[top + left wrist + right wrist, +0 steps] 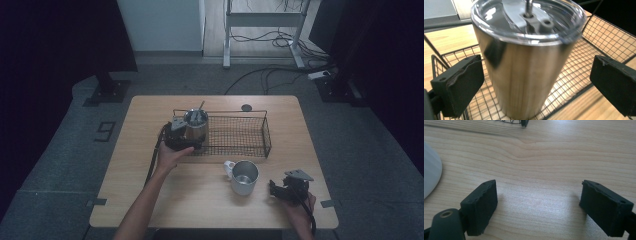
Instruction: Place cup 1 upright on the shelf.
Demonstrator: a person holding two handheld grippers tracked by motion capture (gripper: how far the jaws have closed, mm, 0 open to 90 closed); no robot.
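Wooden table (150, 165): your left gripper (534, 82) stands spread around the steel tumbler (524, 75) in the wire basket (240, 135), pads just clear. Your right gripper (539, 202) rests spread, holding nothing, beside the mug (244, 176).

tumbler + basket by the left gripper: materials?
Tumbler: looks like brushed stainless steel, with streaky reflections; its lid seems clear plastic, see-through with glints. Basket: probably dark-coated metal wire, a thin black open grid.
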